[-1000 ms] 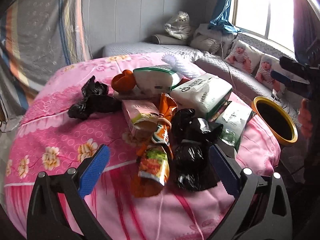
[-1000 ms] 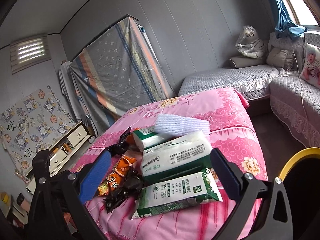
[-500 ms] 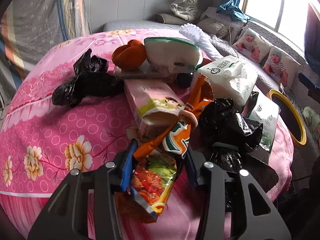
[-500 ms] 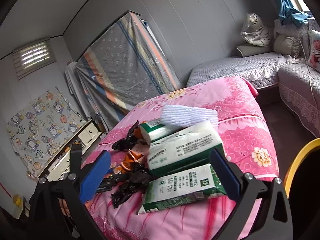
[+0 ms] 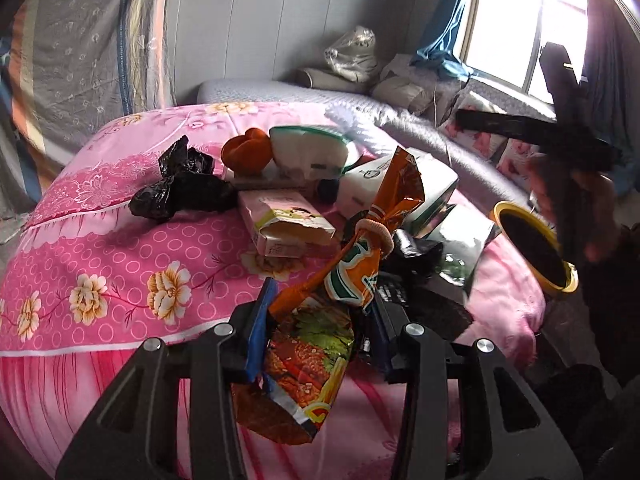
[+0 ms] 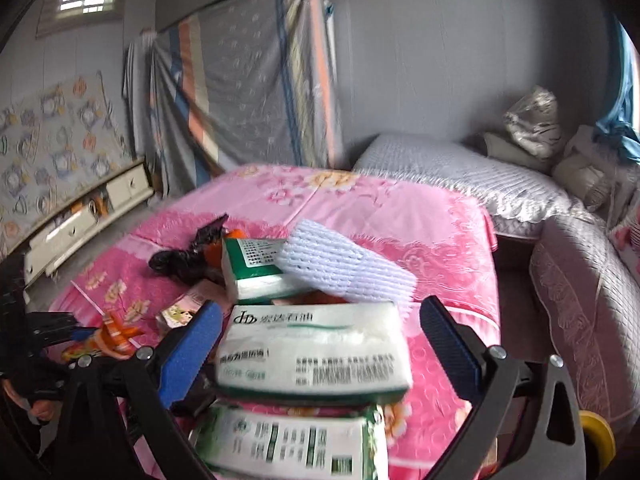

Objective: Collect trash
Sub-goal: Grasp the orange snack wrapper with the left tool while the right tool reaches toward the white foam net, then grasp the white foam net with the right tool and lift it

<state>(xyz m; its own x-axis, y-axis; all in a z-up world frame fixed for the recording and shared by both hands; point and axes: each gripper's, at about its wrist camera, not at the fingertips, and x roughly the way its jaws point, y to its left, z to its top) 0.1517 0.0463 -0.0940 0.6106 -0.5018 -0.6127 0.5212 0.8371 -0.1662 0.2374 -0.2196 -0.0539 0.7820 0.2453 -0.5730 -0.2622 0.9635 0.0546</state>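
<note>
Left tongs [image 5: 320,320] pinching snack wrapper [image 5: 320,344]

White tissue pack [image 6: 314,350] shows a "dD" logo beside blurred Chinese characters; print on the green-white pack [image 6: 288,446] below it is unreadable.

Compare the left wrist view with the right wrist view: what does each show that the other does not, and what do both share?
Only the left wrist view shows the left gripper shut on the orange snack bag and the yellow-rimmed bin's opening. Only the right wrist view shows the open right gripper around the white tissue pack and the white cabinet. Both show the pink cloth and black bag.
</note>
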